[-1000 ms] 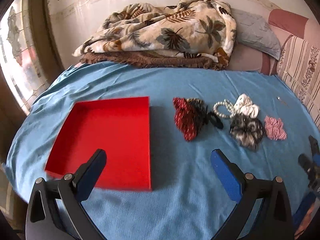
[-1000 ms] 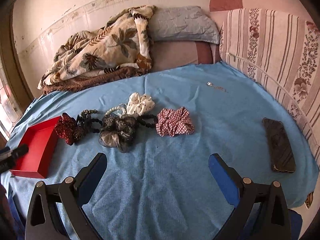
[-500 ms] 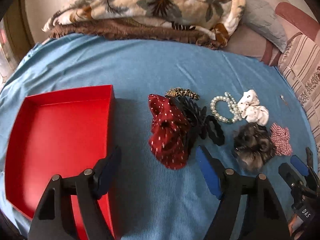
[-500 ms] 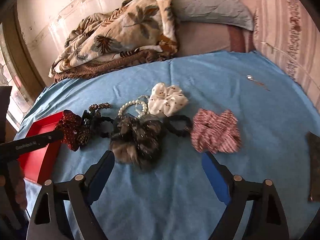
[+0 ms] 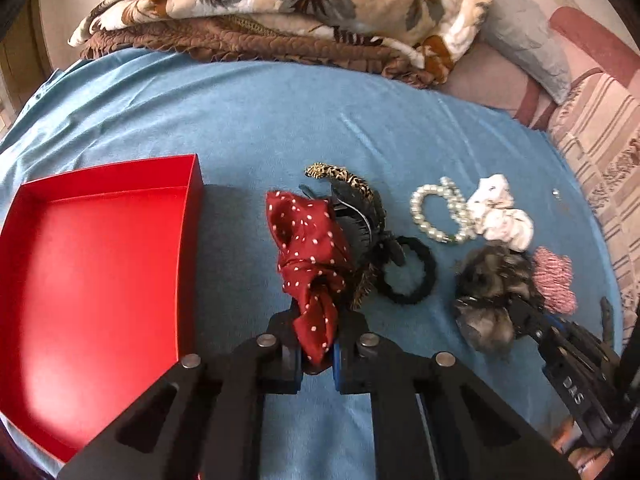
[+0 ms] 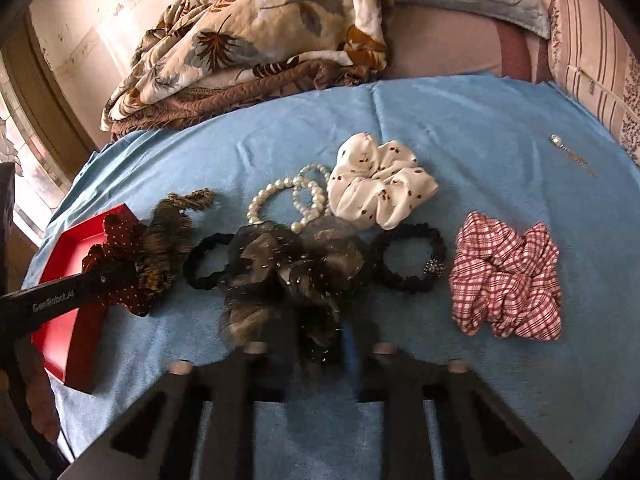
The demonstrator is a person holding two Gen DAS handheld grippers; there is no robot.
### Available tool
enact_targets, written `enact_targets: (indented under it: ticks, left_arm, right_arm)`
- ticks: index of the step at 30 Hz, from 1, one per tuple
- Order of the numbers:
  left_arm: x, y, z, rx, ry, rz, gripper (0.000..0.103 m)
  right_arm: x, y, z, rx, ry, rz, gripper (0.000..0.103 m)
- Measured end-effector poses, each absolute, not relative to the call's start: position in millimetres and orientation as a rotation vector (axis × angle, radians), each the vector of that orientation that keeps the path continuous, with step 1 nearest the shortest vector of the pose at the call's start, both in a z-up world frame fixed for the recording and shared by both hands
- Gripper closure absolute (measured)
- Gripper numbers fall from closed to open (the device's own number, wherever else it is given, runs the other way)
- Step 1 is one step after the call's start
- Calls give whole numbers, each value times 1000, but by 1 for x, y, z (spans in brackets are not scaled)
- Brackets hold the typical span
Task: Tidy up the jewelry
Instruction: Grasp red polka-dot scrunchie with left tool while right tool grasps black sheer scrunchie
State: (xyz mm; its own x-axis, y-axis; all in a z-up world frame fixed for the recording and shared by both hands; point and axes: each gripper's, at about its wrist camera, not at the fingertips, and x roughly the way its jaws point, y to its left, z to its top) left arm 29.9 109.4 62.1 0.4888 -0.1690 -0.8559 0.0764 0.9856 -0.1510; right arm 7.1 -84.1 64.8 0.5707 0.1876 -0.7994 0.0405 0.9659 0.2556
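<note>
In the left wrist view my left gripper (image 5: 316, 344) is shut on the lower end of a red white-dotted scrunchie (image 5: 308, 240), which lies on the blue sheet just right of the open red box (image 5: 100, 260). The right wrist view shows my right gripper (image 6: 320, 340) with its jaws closing on a dark sheer glittery scrunchie (image 6: 288, 264). The fabric is pinched between the fingers. From the left wrist view the right gripper (image 5: 516, 312) sits at that dark scrunchie (image 5: 492, 280).
Pearl bracelets (image 6: 288, 196), a white dotted scrunchie (image 6: 380, 184), a red checked scrunchie (image 6: 508, 276), two black hair ties (image 6: 408, 256), a gold-brown scrunchie (image 6: 168, 236) and a hairpin (image 6: 568, 152) lie on the sheet. A leaf-print quilt (image 6: 260, 40) is piled behind.
Both grippers came forward and down to the row of scrunchies and went from wide open to shut, the left on the red dotted one, the right on the dark sheer one.
</note>
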Motion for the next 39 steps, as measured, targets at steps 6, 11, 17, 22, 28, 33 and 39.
enact_targets:
  ticks: [6,11,17,22,28,33,39]
  left_arm:
    - [-11,124,97,-127,982,-195,94]
    - [-34,158,119,-140,945,-173,94]
    - [-40,223,128,-136,926,-52,93]
    - [-25,269,120,-136,946,7,93]
    - [17,305,101,-115,984,63,93]
    - [50,334,80,-142,1020,105,93]
    - [70,353,69,-154,1022,130,91]
  right_arm:
    - [-14,-79,91,249,911,119,92]
    - [-28,-65,118,230,872,162,92]
    - [-34,-22,148,193,843,272,92]
    - [-20,32,152,167,870,385,92]
    - [21,108,144,129,909,487,92]
    - [66,153,123,72,955,517,92]
    - [110,178,91,52,1019,502,92]
